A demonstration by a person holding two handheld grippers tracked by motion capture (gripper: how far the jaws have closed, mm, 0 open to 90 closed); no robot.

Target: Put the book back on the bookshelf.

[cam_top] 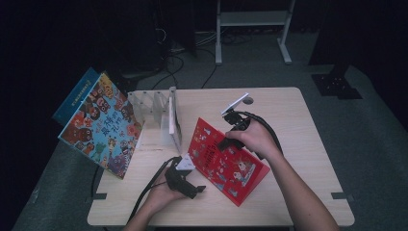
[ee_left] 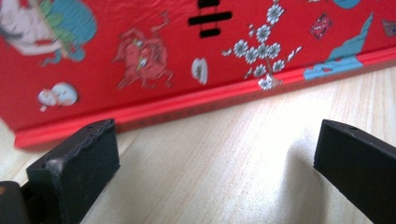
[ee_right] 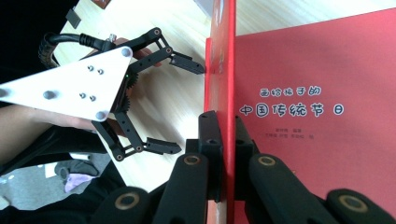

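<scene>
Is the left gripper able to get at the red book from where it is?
Probably yes. The left gripper is open, and bare table lies between its jaws and the red book, with nothing in the way. The right gripper holds the book's cover upright.

light wooden surface | clear acrylic divider rack far-left | colourful cartoon-covered picture book overhanging left edge
</scene>
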